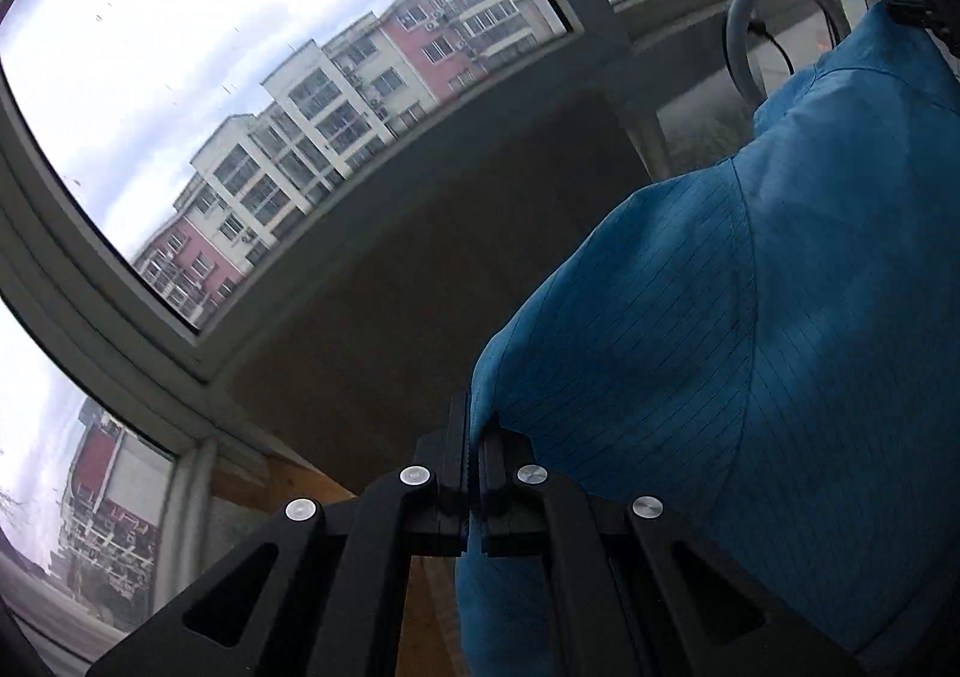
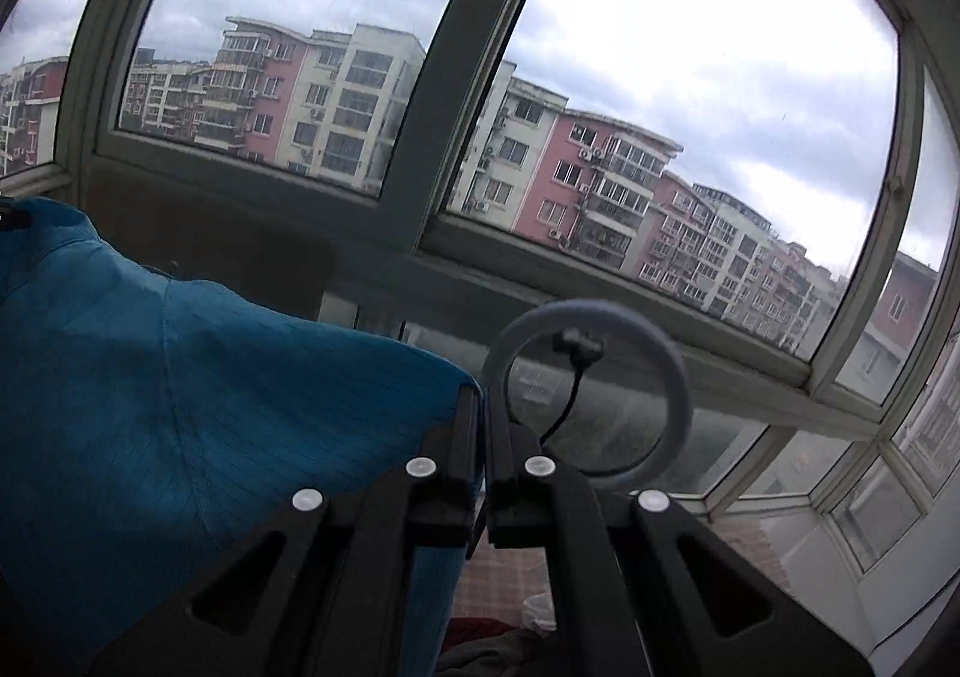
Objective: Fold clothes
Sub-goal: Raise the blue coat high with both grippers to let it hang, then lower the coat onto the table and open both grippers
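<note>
A blue garment (image 1: 750, 329) with thin dark pinstripes hangs stretched between my two grippers in front of the windows. My left gripper (image 1: 477, 437) is shut on its left edge, the cloth pinched between the black fingers and spreading out to the right. In the right wrist view the same blue garment (image 2: 180, 377) fills the lower left, and my right gripper (image 2: 483, 407) is shut on its right corner. At the garment's far top corner the other black gripper shows in each view.
Large windows (image 2: 660, 77) with grey frames face apartment blocks. A white ring light (image 2: 591, 386) with a black mount and cable stands ahead by the sill, also seen as the ring light (image 1: 780, 29). A wooden surface (image 1: 426, 605) lies below. Cloth and a checked floor (image 2: 510, 575) lie under the right gripper.
</note>
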Available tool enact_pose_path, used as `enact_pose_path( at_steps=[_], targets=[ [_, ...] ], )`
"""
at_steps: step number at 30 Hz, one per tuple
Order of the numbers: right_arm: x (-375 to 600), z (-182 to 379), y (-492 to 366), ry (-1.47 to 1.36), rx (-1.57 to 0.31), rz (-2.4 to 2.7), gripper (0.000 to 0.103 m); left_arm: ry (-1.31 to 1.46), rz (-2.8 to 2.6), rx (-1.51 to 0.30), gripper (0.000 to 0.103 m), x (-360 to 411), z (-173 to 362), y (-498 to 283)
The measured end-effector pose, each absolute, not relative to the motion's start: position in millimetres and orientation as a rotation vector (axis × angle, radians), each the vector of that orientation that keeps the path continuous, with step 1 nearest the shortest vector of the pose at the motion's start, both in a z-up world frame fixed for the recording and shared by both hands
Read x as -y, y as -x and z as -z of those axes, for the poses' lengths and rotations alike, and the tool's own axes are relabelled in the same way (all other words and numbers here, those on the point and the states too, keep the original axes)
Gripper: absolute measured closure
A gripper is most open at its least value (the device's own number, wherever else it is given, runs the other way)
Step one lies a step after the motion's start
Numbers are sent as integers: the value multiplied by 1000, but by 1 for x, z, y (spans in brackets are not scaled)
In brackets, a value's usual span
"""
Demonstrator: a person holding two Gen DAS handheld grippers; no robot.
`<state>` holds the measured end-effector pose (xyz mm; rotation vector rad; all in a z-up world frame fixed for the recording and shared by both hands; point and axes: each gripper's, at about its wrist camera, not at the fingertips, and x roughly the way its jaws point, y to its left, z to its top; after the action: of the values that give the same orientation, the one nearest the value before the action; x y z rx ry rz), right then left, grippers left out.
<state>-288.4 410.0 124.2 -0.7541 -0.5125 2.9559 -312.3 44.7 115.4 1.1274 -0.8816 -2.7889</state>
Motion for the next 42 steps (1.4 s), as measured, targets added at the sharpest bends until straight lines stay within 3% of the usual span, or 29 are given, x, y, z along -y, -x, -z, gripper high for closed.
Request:
enact_pose_path(
  at_steps=[3,7,13,16,18,19,21,23,24,28,33,35,37,42],
  targets=[
    [-420,-27,341,1007,464,-2892,102,-1370,2723,870,102,-53,-14,355],
    [-425,61,386,1187,494,-2807,102,-1568,2636,837,102,-62,88,394],
    [-430,133,435,1320,573,-2715,102,-1677,2551,802,102,-74,161,439],
    [-430,160,450,1413,574,-2673,101,-1748,2506,829,91,-77,183,444],
    [-429,175,458,1494,588,-2653,98,-1794,2477,813,76,-80,190,451],
    [-429,183,462,1533,609,-2634,94,-1812,2484,797,73,-82,190,453],
    [-425,188,464,1572,680,-2595,81,-1828,2514,773,73,-84,184,453],
    [-423,181,458,1579,744,-2598,60,-1822,2548,756,72,-82,173,450],
    [-422,177,455,1581,775,-2603,57,-1822,2561,738,70,-79,167,448],
    [-429,147,433,1585,781,-2661,56,-1826,2582,688,66,-67,146,432],
    [-438,96,374,1576,611,-2755,55,-1759,2615,682,65,-45,109,375],
    [-435,81,335,1547,587,-2822,47,-1742,2599,631,61,-16,101,347],
    [-432,74,293,1538,542,-2874,43,-1741,2581,565,57,6,94,305],
    [-424,91,199,1658,379,-2916,43,-1887,2520,412,55,30,117,209]
  ],
)
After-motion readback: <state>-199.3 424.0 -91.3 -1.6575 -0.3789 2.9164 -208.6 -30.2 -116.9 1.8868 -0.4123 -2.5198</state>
